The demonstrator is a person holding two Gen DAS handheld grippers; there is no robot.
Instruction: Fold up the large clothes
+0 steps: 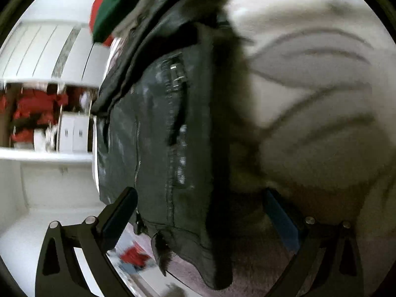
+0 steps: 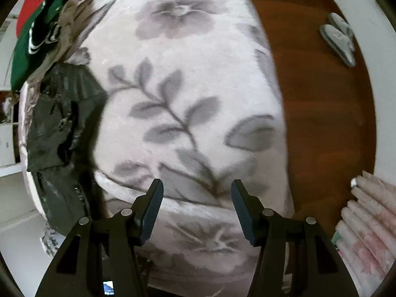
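A dark green jacket [image 1: 168, 133] with zips and a fur-trimmed hood lies folded on a bed covered by a pale floral blanket [image 1: 309, 79]. My left gripper [image 1: 200, 205] is open just above the jacket's lower part, its jaws wide apart with the jacket between them. In the right wrist view the jacket [image 2: 61, 128] lies at the left edge of the blanket [image 2: 188, 94]. My right gripper [image 2: 196, 198] is open and empty over the blanket, to the right of the jacket.
A red and green garment [image 2: 37, 24] lies beyond the jacket's hood. White shelves [image 1: 44, 156] with red items stand left of the bed. Brown wood floor [image 2: 321, 113] with grey slippers [image 2: 339, 39] is on the right. A folded pink floral cloth [image 2: 366, 222] is at lower right.
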